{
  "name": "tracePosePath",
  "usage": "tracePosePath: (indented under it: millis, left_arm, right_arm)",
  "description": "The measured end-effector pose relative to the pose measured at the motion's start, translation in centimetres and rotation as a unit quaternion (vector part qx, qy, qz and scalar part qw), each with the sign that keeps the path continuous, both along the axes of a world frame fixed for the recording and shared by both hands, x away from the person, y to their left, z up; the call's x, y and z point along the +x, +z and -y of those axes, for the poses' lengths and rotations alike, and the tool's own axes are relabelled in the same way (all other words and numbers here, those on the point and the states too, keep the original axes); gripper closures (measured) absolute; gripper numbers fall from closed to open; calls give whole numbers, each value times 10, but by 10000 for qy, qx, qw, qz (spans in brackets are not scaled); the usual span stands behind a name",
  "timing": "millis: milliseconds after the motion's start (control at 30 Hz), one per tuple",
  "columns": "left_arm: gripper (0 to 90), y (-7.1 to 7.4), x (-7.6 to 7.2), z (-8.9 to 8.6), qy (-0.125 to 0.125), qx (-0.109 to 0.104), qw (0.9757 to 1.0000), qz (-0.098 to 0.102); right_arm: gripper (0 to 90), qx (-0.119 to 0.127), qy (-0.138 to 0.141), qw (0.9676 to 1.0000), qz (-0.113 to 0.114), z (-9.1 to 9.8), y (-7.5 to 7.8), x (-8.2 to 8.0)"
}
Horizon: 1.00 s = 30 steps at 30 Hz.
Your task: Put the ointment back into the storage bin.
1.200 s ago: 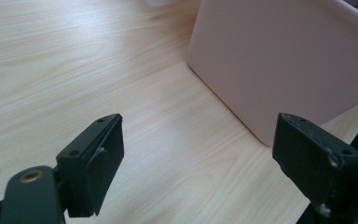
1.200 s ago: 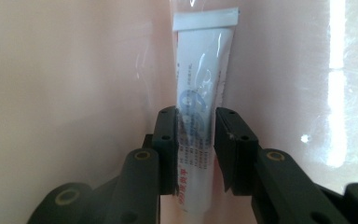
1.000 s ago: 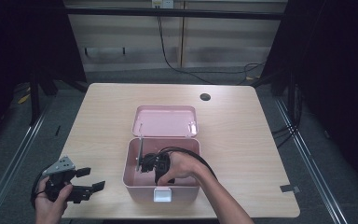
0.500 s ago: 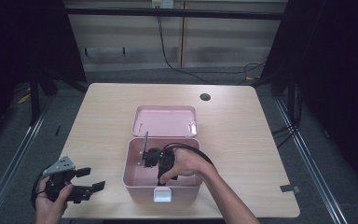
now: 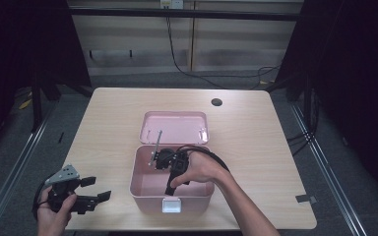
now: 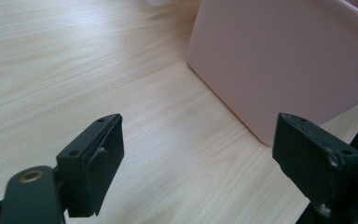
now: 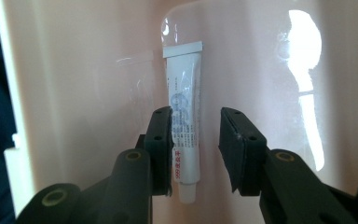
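- Light wood-grain table [image 5: 103,128], rounded corners; a round dark grommet hole [image 5: 216,102] near its far edge
- Room dim at both sides; pale wall panels behind, a black cable [image 5: 177,54] hanging down them; grey floor, metal rails on either side of the table
- Pink box [image 5: 142,189] at mid-table near the person's edge, lid [image 5: 174,127] swung back flat on the far side, white latch [image 5: 171,205] on the front wall
- Right gripper [image 7: 195,140] held down inside the box by the right hand [image 5: 202,169]; jaws partly open, a narrow gap between them
- White tube [image 7: 184,93] with printed text lies on the box floor; its lower part sits in that gap, close against the left-side pad [image 7: 162,140], clear of the other pad; not clamped
- Left gripper [image 5: 91,189] in the left hand [image 5: 54,209] at the table's near left corner, left of the box and apart from it; jaws wide open, nothing between them, pointing toward the box's outer wall [image 6: 279,65]
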<state>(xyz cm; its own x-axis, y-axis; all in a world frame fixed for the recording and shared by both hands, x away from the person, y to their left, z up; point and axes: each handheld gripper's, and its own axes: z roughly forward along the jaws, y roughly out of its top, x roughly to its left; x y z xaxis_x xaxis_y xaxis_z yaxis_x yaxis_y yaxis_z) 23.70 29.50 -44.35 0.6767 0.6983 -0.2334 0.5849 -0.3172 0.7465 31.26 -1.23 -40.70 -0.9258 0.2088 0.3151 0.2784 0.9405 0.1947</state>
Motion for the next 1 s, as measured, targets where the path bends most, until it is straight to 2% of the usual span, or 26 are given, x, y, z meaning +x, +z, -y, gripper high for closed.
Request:
tracePosePath:
  millis: [500,633,800,933,1000]
  left_arm:
    - [166,0,0,0,-9,19,10000,5]
    - [166,0,0,0,-18,19,10000,-3]
    - [166,0,0,0,-10,11,10000,-2]
    - [166,0,0,0,-12,10,10000,-3]
    - [166,0,0,0,-14,9,10000,-4]
  right_arm:
    - [635,205,-256,9994,136,16,15,1]
    - [635,172,-290,9993,152,19,20,1]
    - [629,263,-315,9989,232,22,26,1]
    - [616,209,-291,9991,230,24,29,0]
    - [611,223,-385,9987,227,28,32,1]
